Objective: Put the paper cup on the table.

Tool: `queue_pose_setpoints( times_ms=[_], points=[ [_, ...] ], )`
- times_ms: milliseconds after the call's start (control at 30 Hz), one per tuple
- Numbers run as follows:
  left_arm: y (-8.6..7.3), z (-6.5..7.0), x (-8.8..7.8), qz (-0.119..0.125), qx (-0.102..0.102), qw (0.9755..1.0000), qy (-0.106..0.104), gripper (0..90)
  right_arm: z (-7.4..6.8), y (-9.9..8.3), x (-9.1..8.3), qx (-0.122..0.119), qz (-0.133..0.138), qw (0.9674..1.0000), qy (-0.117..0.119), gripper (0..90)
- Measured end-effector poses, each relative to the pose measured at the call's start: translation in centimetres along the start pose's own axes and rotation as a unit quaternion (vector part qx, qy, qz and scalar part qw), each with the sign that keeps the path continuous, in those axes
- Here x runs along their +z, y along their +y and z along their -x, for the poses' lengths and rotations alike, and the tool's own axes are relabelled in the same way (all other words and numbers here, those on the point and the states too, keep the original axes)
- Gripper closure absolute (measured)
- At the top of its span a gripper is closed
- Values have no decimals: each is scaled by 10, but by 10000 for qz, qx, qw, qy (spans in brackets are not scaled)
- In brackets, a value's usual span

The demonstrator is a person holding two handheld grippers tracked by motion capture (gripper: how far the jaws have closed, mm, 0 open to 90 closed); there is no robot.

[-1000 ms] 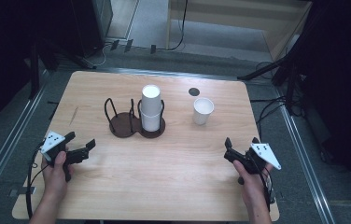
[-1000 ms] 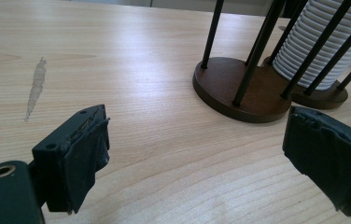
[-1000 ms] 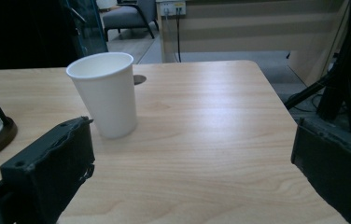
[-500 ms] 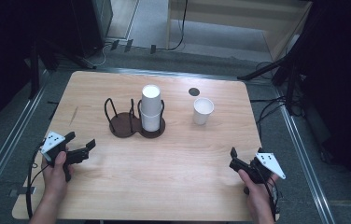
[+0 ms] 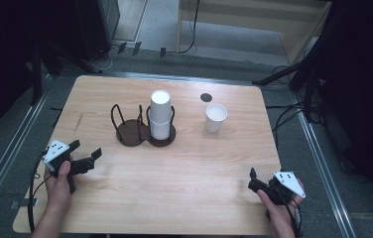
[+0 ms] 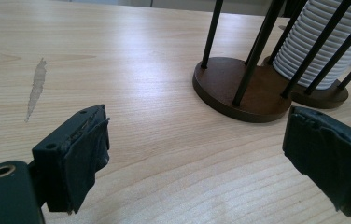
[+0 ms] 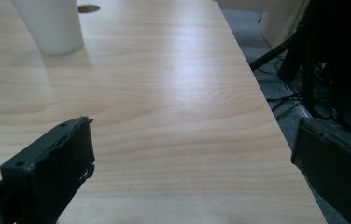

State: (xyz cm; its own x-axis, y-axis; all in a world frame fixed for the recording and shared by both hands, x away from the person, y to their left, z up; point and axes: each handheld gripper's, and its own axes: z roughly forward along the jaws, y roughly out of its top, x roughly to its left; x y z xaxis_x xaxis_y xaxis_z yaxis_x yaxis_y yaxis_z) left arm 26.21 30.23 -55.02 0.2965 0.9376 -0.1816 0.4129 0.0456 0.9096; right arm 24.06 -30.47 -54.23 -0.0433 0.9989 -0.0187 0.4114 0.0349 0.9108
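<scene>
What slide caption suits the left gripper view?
Open left gripper facing the cup holder and its cup stack.

The table (image 5: 184,188) is seen as pale wood with a smooth, softly sheened finish and one dull scuff (image 6: 36,88). The rack (image 6: 253,91) is made of dark glossy wooden bases and thin black metal rods. The stacked cups (image 6: 313,46) look ribbed, matt white paper. Matt black rubbery pads (image 6: 87,158) line the left tool.

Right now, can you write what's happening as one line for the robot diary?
left gripper: open, empty | right gripper: open, empty | cup stack: in holder | single cup: upright on table
</scene>
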Motion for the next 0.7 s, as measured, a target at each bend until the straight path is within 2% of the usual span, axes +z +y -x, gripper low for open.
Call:
queue_pose_setpoints(
  times_ms=[133, 400, 633, 700],
  points=[
    [0, 0, 0, 4, -2, 10000, -6, 78, 1, -3, 2, -65, -194, 9998, -46, 0],
    [0, 0, 0, 2, -8, 10000, -3, 78, 0, -4, 0, -58, -134, 9999, -49, 1],
    [0, 0, 0, 2, -13, 10000, 2, 78, -5, -4, 2, -289, -213, 9992, -168, 28],
    [0, 0, 0, -1, -23, 10000, 4, 78, -4, -3, 3, -213, -230, 9994, -166, 28]
  ],
)
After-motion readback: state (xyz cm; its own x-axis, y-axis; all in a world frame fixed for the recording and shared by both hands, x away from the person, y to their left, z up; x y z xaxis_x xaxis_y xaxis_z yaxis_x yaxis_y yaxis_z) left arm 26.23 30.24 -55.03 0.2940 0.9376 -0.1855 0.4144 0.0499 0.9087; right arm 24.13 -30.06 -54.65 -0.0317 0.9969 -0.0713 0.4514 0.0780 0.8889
